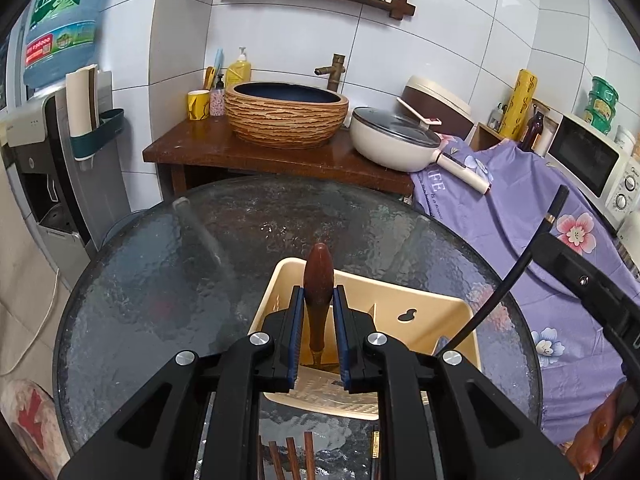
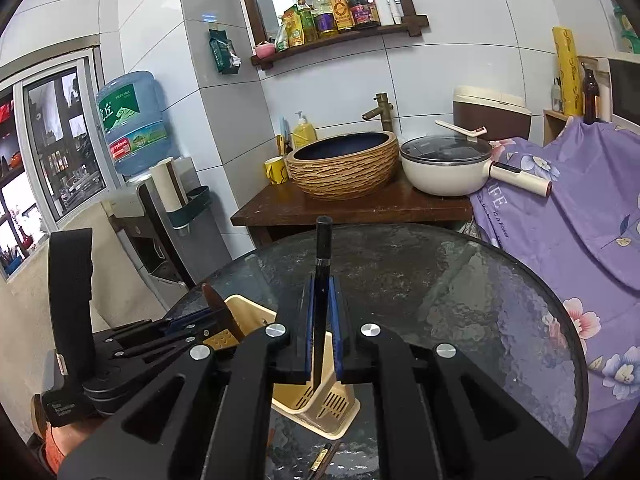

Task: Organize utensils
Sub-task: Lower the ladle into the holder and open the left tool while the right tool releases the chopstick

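Note:
A beige plastic utensil holder stands on the round glass table; it also shows in the right wrist view. My left gripper is shut on a brown wooden-handled utensil, held upright with its lower end inside the holder. My right gripper is shut on a black-handled utensil, upright over the holder; that utensil shows as a dark curved rod in the left wrist view. The left gripper with the wooden handle shows at lower left in the right wrist view.
Several wooden chopsticks lie on the table near its front edge, one dark stick in the right wrist view. Behind the table stand a wooden counter with a basin sink, a lidded pan, a purple floral cloth, a microwave and a water dispenser.

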The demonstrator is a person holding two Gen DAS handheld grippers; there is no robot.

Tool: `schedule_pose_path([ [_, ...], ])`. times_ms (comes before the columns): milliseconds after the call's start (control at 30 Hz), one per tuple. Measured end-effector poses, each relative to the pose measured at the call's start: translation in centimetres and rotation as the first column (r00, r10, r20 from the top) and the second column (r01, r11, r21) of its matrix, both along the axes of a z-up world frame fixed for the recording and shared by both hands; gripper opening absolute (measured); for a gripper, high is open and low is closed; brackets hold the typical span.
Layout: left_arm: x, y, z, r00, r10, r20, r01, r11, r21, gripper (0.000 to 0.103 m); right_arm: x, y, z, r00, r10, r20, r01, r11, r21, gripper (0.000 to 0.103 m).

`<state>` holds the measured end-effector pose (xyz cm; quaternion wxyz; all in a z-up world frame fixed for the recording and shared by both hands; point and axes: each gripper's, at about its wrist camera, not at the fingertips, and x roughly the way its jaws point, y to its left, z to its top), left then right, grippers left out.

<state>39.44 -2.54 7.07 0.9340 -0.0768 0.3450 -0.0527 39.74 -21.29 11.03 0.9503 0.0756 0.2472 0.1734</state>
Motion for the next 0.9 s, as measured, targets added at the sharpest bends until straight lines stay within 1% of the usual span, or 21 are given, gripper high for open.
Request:
schedule_pose_path([
  [133, 0.0, 0.0, -0.4, 1.0, -0.005, -0.01, 0.005, 1.0, -0.022, 0.015, 0.1, -0.3, -0.2, 1.0, -0.018, 0.003, 0.018, 1.0, -0.01, 0.008],
  [200, -0.4, -0.2, -0.1, 1.0, -0.012, 0.014, 0.012, 1.0, -0.008, 0.019, 0.1, -0.3, -0.2, 1.0, -0.024, 0.005, 0.024, 1.0, -0.013, 0.008],
  [267, -0.8, -0.4, 0.4, 0.999, -0.018, 0.039, 0.018, 1.0, 0.009, 0.028, 0.1, -0.5, -0.3, 0.999, -0.034, 0.003, 0.034, 0.999, -0.011, 0.008],
  [367, -1.8, -0.6, 1.5, 0.996, -0.023, 0.083, 0.021, 1.0, 0.018, 0.055, 0.2, -0.7, -0.4, 0.999, -0.034, 0.0, 0.034, 0.999, -0.018, 0.009],
  [400, -2.2, -0.6, 1.8, 0.995, -0.022, 0.098, 0.02, 1.0, 0.018, 0.059, 0.1, -0.7, -0.4, 0.999, -0.032, 0.0, 0.032, 0.999, -0.021, 0.01],
  [433, -2.6, -0.6, 2.1, 0.993, -0.02, 0.113, 0.018, 1.0, 0.018, 0.067, 0.0, -0.7, -0.4, 1.0, -0.028, 0.001, 0.028, 0.999, -0.021, 0.011],
  [467, -3.2, -0.4, 2.3, 0.991, -0.015, 0.134, 0.013, 1.0, 0.019, 0.075, -0.2, -0.9, -0.3, 1.0, -0.027, 0.006, 0.027, 0.999, -0.017, 0.021],
  [500, -3.7, -0.2, 2.5, 0.989, -0.008, 0.15, 0.004, 1.0, 0.021, 0.079, -0.4, -0.9, -0.2, 0.999, -0.03, 0.011, 0.031, 0.999, -0.016, 0.041],
  [567, -5.0, 0.3, 2.6, 0.984, 0.02, 0.179, -0.023, 1.0, 0.018, 0.09, -1.2, -1.1, -0.1, 0.998, -0.047, 0.036, 0.047, 0.999, -0.014, 0.067],
  [633, -6.2, 1.3, 2.3, 0.982, 0.038, 0.185, -0.037, 0.999, -0.009, 0.095, -2.7, -1.3, 0.1, 0.994, -0.065, 0.09, 0.069, 0.997, -0.032, 0.068],
  [700, -7.3, 1.9, 1.8, 0.984, 0.045, 0.17, -0.041, 0.999, -0.024, 0.097, -3.9, -1.2, 0.1, 0.993, -0.058, 0.103, 0.065, 0.996, -0.06, 0.073],
  [733, -7.9, 2.1, 1.4, 0.986, 0.046, 0.157, -0.044, 0.999, -0.022, 0.097, -4.6, -1.2, -0.1, 0.994, -0.051, 0.101, 0.058, 0.996, -0.066, 0.075],
  [767, -8.6, 2.4, 0.9, 0.989, 0.043, 0.143, -0.042, 0.999, -0.011, 0.097, -5.4, -1.2, -0.5, 0.995, -0.045, 0.093, 0.052, 0.996, -0.072, 0.08],
  [867, -10.5, 2.8, -1.1, 0.992, 0.027, 0.119, -0.031, 0.999, 0.026, 0.097, -7.2, -1.0, -2.3, 0.999, -0.026, 0.047, 0.031, 0.994, -0.108, 0.081],
  [900, -11.0, 2.9, -1.7, 0.994, 0.031, 0.109, -0.035, 0.999, 0.04, 0.097, -7.9, -0.8, -3.5, 1.0, -0.018, 0.017, 0.02, 0.992, -0.126, 0.081],
])
